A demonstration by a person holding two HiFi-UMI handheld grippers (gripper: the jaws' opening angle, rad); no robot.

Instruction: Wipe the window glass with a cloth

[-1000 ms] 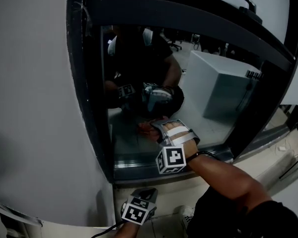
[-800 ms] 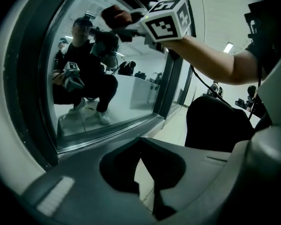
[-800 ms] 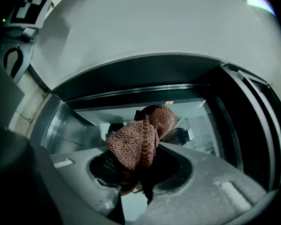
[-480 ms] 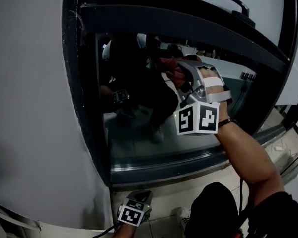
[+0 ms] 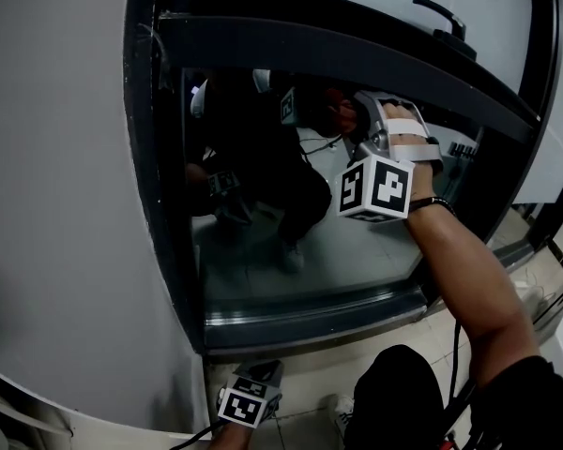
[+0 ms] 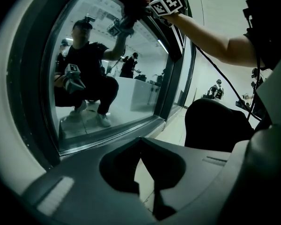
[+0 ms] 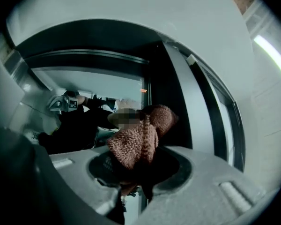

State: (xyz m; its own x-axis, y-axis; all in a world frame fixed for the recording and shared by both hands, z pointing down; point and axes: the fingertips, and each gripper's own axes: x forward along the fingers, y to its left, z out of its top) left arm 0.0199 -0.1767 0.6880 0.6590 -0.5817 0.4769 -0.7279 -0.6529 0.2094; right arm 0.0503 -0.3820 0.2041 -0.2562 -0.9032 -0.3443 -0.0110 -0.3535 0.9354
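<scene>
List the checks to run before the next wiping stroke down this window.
1. Cloth gripped: ok. The right gripper is shut on the brown knitted cloth.
2. Cloth on the window glass: cannot tell. In the head view it meets its own reflection near the top of the pane, but whether it presses on the pane doesn't show.
3. Start position: ok. The cloth is high, just under the dark upper frame bar.
4. Path downward: ok. Nothing stands against the pane between the cloth and the lower rail.
5. Left gripper out of the way: ok. It is low, below the rail, jaws together and empty.
</scene>
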